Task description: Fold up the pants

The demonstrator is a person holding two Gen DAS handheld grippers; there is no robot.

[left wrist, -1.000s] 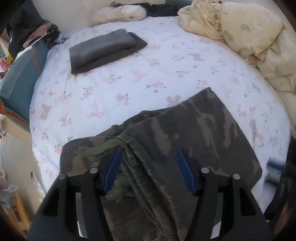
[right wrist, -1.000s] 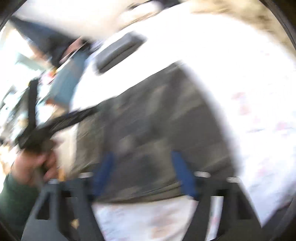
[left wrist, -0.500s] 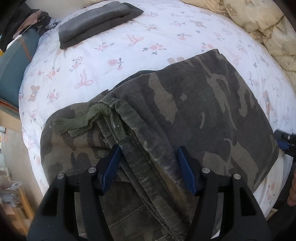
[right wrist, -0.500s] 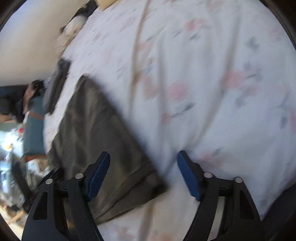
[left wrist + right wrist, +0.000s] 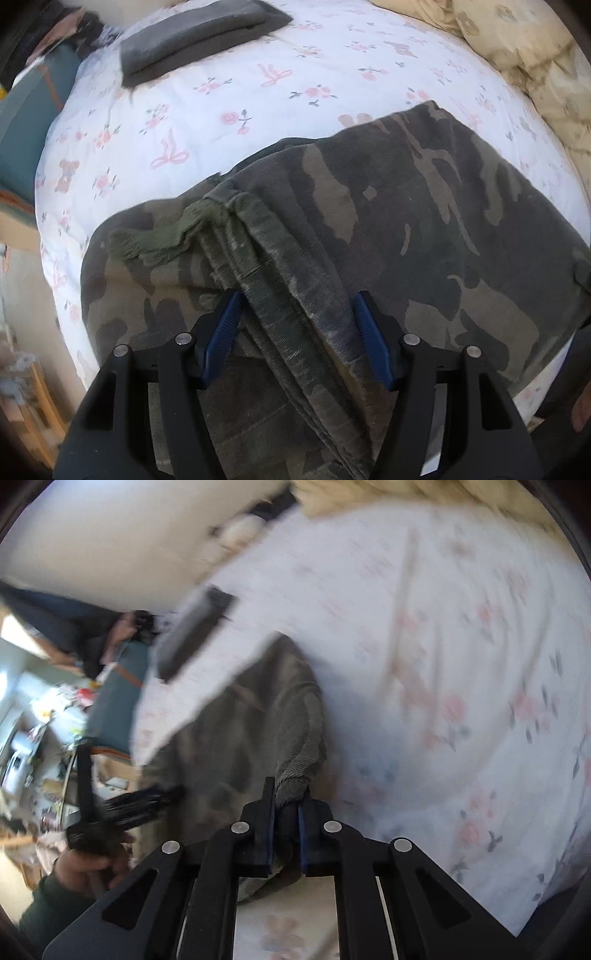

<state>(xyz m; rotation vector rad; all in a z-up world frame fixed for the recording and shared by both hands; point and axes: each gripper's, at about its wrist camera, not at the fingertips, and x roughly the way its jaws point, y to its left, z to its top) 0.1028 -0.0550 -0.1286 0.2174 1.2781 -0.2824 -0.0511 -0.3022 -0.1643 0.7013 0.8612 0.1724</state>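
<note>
Camouflage pants (image 5: 388, 229) lie folded on the floral bed sheet (image 5: 221, 110). A thick folded edge with a frayed green drawstring (image 5: 166, 236) runs between the blue pads of my left gripper (image 5: 295, 332), which is open just above the cloth. In the right wrist view my right gripper (image 5: 286, 834) is shut on the near right edge of the pants (image 5: 266, 720). The left gripper (image 5: 129, 808) shows there too, held in a hand at the left.
A folded grey garment (image 5: 195, 33) lies at the far left of the bed. A cream duvet (image 5: 535, 48) is bunched at the far right. A teal bag (image 5: 22, 122) and clutter stand beyond the bed's left edge.
My right gripper moved onto the pants' right edge and shut on it. My left gripper stayed open over the folded edge, shifting slightly.
</note>
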